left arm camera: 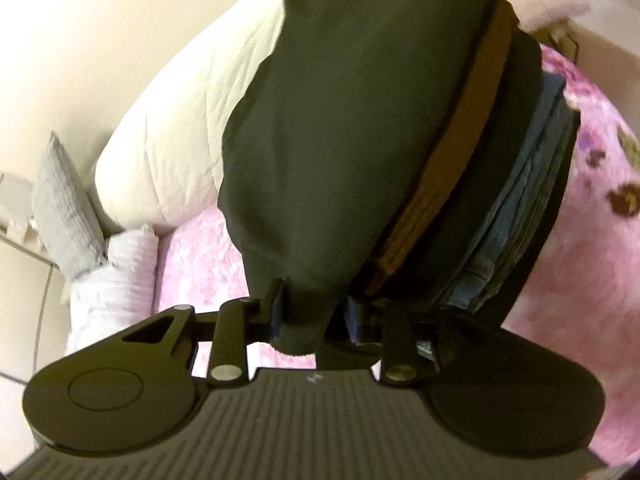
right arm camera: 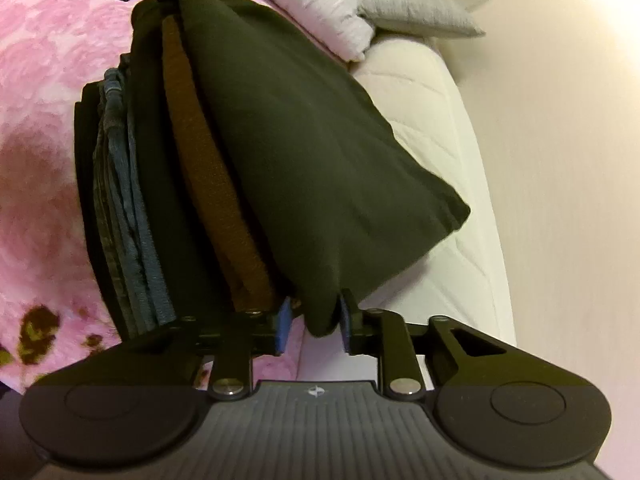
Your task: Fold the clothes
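Left view, wall side: at the far left of the frame I see a grey cushion (left arm camera: 60, 196) standing against the cream wall, a white ribbed pillow (left arm camera: 116, 276) just below it, and a cream quilted duvet (left arm camera: 180, 128) rising toward the upper middle.
Left view, centre: the dark folded garment (left arm camera: 360, 120) fills the middle of my frame and lies on top of a stack of folded clothes (left arm camera: 500, 208), whose brown, black and blue denim layers show along its right edge.
Left claw: my left claw (left arm camera: 316, 316) sits at lower centre with a bunched corner of the dark garment between its pads; the left pad touches the cloth, but the right pad is in shadow and I cannot tell whether it presses.
Left view, right side: pink flowered bedspread (left arm camera: 580, 280) runs down the right edge under the stack.
Right view, left side: the same bedspread (right arm camera: 36, 80) covers the left, and the stack (right arm camera: 132, 200) rests on it, left of centre.
Right view, centre: the dark garment (right arm camera: 312, 140) slopes across the middle, over the stack.
Right claw: my right claw (right arm camera: 316, 326) at lower centre stands apart, a fold of the garment hanging between the blue pads with a gap showing on the left.
Right view, right side: duvet (right arm camera: 432, 168) lies beside the wall, with the pillow (right arm camera: 320, 4) and cushion (right arm camera: 420, 16) at upper centre.
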Available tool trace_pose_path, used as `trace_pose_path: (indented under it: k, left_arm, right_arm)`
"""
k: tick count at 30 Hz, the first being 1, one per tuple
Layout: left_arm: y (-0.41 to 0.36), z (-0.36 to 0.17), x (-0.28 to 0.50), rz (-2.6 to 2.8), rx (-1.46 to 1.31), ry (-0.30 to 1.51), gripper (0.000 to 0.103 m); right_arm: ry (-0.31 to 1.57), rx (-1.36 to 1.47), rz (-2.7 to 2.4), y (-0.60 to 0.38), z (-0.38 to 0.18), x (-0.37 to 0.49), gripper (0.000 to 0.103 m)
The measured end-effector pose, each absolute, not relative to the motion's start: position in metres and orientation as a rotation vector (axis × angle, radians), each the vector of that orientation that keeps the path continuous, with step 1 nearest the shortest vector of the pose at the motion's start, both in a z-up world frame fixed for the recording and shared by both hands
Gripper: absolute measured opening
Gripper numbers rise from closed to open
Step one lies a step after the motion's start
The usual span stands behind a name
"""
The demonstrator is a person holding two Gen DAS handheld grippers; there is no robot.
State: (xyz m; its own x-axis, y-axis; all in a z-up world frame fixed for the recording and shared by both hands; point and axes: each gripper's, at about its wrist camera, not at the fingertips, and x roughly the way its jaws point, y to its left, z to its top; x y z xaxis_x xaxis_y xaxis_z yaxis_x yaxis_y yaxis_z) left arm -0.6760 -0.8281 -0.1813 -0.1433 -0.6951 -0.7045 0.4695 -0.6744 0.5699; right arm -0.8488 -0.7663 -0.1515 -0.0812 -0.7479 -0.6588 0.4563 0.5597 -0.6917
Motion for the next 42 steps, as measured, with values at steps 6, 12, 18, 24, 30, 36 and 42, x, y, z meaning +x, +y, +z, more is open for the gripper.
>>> trace_pose_path:
  k: [6, 12, 18, 24, 30, 36, 42]
  left_arm:
    - [-0.824, -0.144, -0.665, -1.864, 1.169, 0.145, 0.043]
    - [-0.791, -0.117, -0.598, -1.780, 0.889, 0.540, 0.061]
    - [-0.778, -0.085, -0.578, -1.755, 0.673, 0.654, 0.093]
    - [-0.749, -0.067, -0.570, -1.749, 0.686, 0.634, 0.102]
    - [-0.720, -0.061, -0.563, -1.774, 0.690, 0.676, 0.102]
    - [-0.705, -0.075, -0.563, -1.746, 0.672, 0.728, 0.102]
    - [-0.699, -0.071, -0.571, -1.750, 0.708, 0.724, 0.102]
  right_arm:
    - [1.212, -0.033, -1.119, -0.754, -0.121, -0.848, 0.054]
    - [0.984, 0.295, -1.264, -0.723, -0.084, -0.846, 0.070]
    - [0.764, 0.592, -1.392, -0.694, -0.062, -0.850, 0.083]
    - [0.616, 0.823, -1.475, -0.671, -0.053, -0.861, 0.086]
    - [0.583, 0.859, -1.531, -0.639, -0.049, -0.848, 0.088]
    - [0.587, 0.898, -1.532, -0.619, -0.055, -0.829, 0.088]
    - [0.591, 0.889, -1.517, -0.617, -0.051, -0.812, 0.088]
